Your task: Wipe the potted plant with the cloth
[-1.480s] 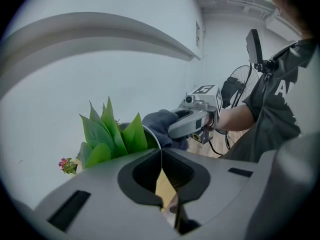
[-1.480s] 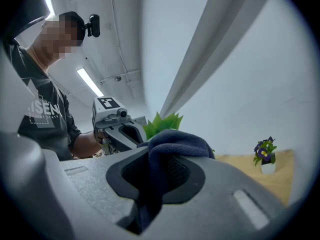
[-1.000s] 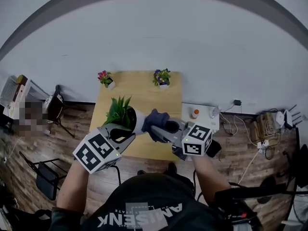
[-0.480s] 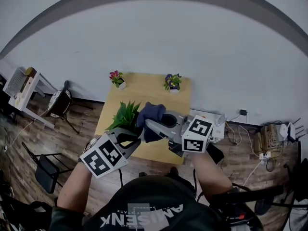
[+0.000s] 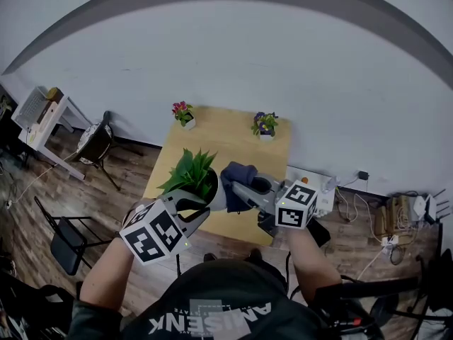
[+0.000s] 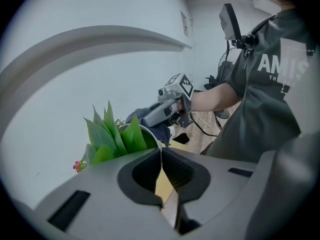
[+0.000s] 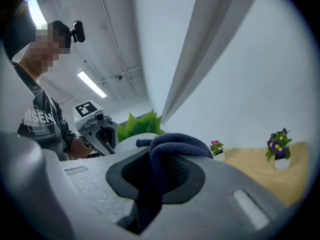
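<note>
Head view: potted plant point(image 5: 190, 176) is held over table point(image 5: 233, 129) by left gripper point(image 5: 192, 207); cloth point(image 5: 238, 172) is laid against pot point(image 5: 216, 195) at its 3 o'clock.
Left gripper view: jaws are clamped near-shut on pot rim.
Right gripper view: cloth is pinched in right gripper point(image 7: 159, 156).
Wiping is judged underway, not finished.

We had soft, even light in the head view, the white wall point(image 5: 283, 69) bowed by fisheye, corners black. A ceiling strip light point(image 7: 91, 84) glared in the right gripper view; the navy cloth point(image 7: 175, 144) read dark and soft up close, the potted plant point(image 7: 142, 124) crisp.
</note>
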Motion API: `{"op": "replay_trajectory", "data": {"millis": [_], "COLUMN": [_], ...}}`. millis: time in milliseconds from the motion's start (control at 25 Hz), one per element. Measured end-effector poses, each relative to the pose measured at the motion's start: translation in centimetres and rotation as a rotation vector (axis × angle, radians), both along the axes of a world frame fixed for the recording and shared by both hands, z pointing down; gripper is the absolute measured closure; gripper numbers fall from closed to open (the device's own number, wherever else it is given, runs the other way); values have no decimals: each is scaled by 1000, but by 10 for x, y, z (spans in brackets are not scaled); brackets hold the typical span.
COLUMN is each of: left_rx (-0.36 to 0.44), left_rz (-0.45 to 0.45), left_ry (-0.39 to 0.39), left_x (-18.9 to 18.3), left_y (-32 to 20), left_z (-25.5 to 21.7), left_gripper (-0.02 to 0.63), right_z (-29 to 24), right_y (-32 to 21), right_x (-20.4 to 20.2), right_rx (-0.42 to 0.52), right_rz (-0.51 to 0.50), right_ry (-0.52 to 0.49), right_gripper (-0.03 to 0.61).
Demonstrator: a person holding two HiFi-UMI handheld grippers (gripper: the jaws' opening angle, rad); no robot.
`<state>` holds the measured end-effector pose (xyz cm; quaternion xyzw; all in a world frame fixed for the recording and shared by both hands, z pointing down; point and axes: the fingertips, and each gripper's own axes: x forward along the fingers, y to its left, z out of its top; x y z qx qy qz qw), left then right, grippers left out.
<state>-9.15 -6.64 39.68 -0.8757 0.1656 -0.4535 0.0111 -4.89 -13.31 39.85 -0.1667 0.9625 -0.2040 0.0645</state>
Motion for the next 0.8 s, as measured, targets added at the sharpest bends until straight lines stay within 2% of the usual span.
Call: {"op": "replay_trajectory", "data": {"millis": [200, 320, 480, 640, 800], "left_rx": [14, 34, 83, 113, 146], "left_rz": [23, 45, 96, 127, 149], "left_ry": [-7, -17, -45, -67, -61], "left_x": [1, 4, 11, 13, 15], "left_y": [0, 0, 0, -1, -3], "left_z": [-2, -2, -4, -4, -9], "left_gripper": [603, 603, 603, 603, 603], "right_z": [31, 30, -5, -59, -76], "right_y": [-7, -13, -26, -33, -42], "right_x": [8, 15, 24, 13, -8], "right_rx": [-35, -35, 36, 142, 156], "right_rz": [23, 37, 73, 37, 5], "right_ry": [77, 82, 65, 23, 20], "right_gripper": [528, 528, 528, 528, 528]}}
